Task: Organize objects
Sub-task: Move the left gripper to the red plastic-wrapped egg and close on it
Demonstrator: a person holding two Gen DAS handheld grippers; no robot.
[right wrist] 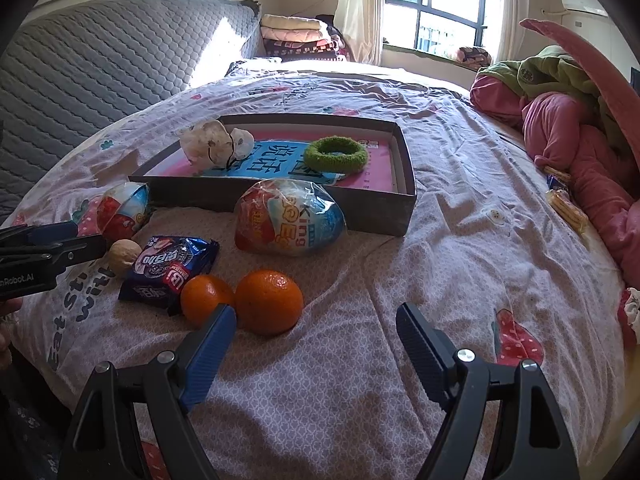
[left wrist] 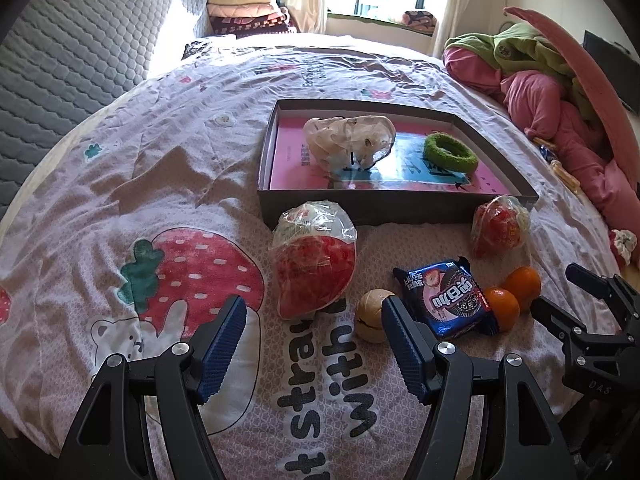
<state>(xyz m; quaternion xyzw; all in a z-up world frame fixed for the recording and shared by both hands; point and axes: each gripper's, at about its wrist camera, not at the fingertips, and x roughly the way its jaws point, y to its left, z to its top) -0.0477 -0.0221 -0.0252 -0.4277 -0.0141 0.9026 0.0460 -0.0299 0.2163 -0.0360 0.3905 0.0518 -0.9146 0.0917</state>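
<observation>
On the strawberry-print bedspread stands a shallow brown box (left wrist: 396, 210) (right wrist: 380, 216) holding a pink book, a crumpled clear bag (left wrist: 348, 140) (right wrist: 212, 146) and a green fuzzy ring (left wrist: 450, 152) (right wrist: 336, 156). In front of it lie two wrapped toy eggs (left wrist: 316, 264) (right wrist: 288, 222), a walnut (left wrist: 370, 316) (right wrist: 124, 256), a blue cookie packet (left wrist: 444, 298) (right wrist: 168, 268) and two oranges (left wrist: 502, 306) (right wrist: 268, 300). My left gripper (left wrist: 313, 308) is open, just short of the red egg and walnut. My right gripper (right wrist: 316, 314) is open, its left finger beside the oranges, nothing between the pads.
A heap of pink and green bedding (right wrist: 568, 132) fills the right side of the bed, with small snack packets (right wrist: 564, 204) at its foot. A grey quilted panel (left wrist: 72, 52) rises on the left. Folded blankets (right wrist: 296, 36) and a window lie beyond.
</observation>
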